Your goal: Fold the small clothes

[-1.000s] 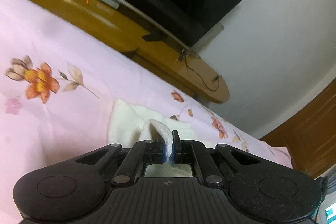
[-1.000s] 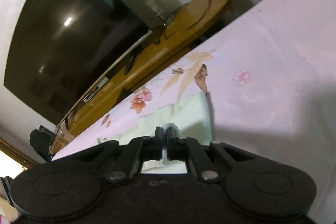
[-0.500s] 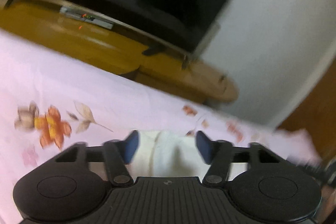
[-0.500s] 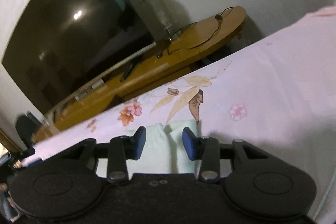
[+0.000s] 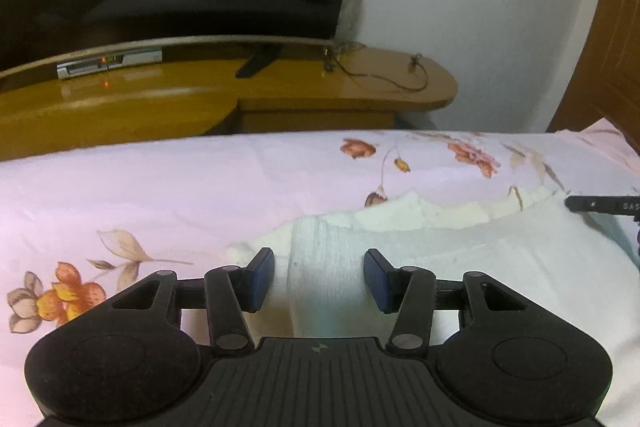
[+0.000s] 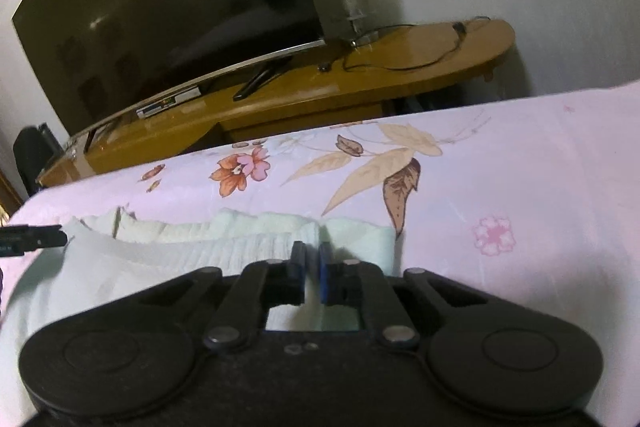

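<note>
Garment (image 5: 460, 259): a small pale-cream knit piece is lying flat on the flowered pink bedsheet (image 5: 140, 195), its ribbed neckline facing away toward the TV stand (image 5: 280, 95); it is spreading across the bed between the two tools, likely laid out so both upper corners can be taken at once.
Left gripper (image 5: 320, 279): its blue pads are standing apart and pressing on nothing, having closed a little in the last half second; the left shoulder edge of the garment is lying between and just beyond them, a vertical crease running up between the pads.
Why the left is sitting so: judged from the gap, it is lining up over that corner for a fresh pinch, not holding yet.
Right gripper (image 6: 312, 267): its jaws have just been closing and are standing nearly together with only a narrow slit; no cloth is visibly caught between the pads, though the ribbed right edge is lying directly under and ahead of them.
Whether the right has a grip: I cannot tell for sure; the slit looks empty.
Other tool in view: each camera is catching the tip of the opposite gripper at its frame edge, beside the collar.
</note>
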Tool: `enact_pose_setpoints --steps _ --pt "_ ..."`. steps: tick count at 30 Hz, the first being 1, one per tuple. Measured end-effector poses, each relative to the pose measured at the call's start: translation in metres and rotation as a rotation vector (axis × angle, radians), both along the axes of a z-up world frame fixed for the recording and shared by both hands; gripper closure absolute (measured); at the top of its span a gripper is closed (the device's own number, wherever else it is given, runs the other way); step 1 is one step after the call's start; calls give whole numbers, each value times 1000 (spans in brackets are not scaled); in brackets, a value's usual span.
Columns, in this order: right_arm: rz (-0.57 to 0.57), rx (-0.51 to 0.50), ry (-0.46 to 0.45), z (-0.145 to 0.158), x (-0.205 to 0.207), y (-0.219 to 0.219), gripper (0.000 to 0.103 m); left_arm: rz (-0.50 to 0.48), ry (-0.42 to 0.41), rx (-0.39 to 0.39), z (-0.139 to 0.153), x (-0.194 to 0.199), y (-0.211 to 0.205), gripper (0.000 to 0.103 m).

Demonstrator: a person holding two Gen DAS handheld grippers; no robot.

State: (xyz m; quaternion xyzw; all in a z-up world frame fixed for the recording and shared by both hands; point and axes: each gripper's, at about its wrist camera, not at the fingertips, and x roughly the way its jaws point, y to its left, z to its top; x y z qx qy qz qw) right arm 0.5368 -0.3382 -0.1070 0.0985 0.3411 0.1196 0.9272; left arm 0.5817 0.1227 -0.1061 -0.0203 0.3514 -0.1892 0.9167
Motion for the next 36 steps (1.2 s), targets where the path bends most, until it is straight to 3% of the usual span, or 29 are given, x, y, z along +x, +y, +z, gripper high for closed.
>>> enact_pose_setpoints --steps 1,2,5,9,12,15,16,17,18,19,20,21,22,24,27,29,31,32,33,36 --pt "3 -3 -3 0 -1 1 96 -6 -7 -5 -2 -1 0 94" --pt "4 2 -5 0 -1 0 96 -4 -6 1 -4 1 -2 100" --pt "-3 -4 -21 1 -3 -2 99 12 -92 -42 3 -10 -1 100" --pt "-34 24 -125 18 -17 -9 99 21 -190 -93 22 -20 3 100" --pt "-65 34 -132 21 -12 -17 99 32 -146 -73 14 -7 2 100" --pt "-103 25 -39 3 8 -21 99 45 -38 11 -16 7 -7 100" --pt "-104 10 9 -6 14 -19 99 56 -65 -1 -16 2 -7 99" --pt "-105 10 2 -8 13 -18 99 83 -54 -22 -12 -1 -4 96" --pt "-115 11 8 -6 13 -18 98 125 -62 -33 -7 -6 1 83" --pt "-130 11 8 0 10 -17 89 186 -103 -26 1 -17 6 65" --pt "-125 -21 -34 9 2 -13 80 214 -169 -16 10 -29 8 57" --pt "-91 -67 -96 18 -8 -5 79 199 -227 -17 19 -40 5 50" --pt "-24 -99 -142 25 -14 6 79 159 -230 3 24 -42 -6 50" --pt "107 -130 -107 26 -9 34 80 40 -231 87 28 -44 -46 50" --pt "198 -146 -37 10 8 82 79 -122 -213 80 29 -49 -100 50" --pt "260 -196 -51 2 6 111 71 -169 -183 114 19 -48 -123 50" --pt "286 -286 -77 -4 1 123 70 -159 -165 196 0 -46 -123 49" --pt "279 -308 -92 -4 -1 117 69 -143 -171 187 -1 -44 -114 45" --pt "245 -310 -83 -2 2 105 69 -114 -162 162 -1 -43 -98 35" --pt "94 -250 -37 2 0 35 70 -31 -155 205 0 -46 -57 34"
